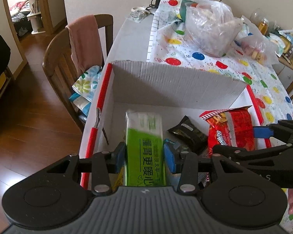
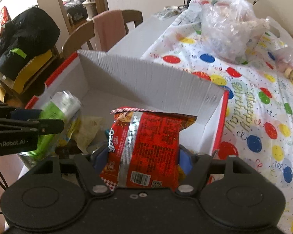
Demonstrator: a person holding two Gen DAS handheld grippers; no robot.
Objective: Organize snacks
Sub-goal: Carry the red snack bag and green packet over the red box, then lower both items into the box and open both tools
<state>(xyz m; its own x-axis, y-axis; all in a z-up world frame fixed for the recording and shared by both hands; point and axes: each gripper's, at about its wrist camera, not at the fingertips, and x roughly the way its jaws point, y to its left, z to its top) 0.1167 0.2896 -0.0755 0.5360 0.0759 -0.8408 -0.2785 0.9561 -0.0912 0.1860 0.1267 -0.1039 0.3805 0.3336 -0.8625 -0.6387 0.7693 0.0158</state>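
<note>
Green pack [image 1: 144,146] is pinched by the left gripper [image 1: 144,156] above the box [image 1: 166,78]; the red bag [image 2: 146,148] is clamped by the right gripper [image 2: 144,159] beside it. Placement into the box is judged to be the step in hand. Next, each item is to be lowered clear of the black packet [image 1: 189,134], then released

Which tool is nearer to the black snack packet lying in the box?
Left. The left tool, shut on the green packet, sits just beside the black packet. The right tool, shut on the red packet, is on the black packet's far side.
</note>
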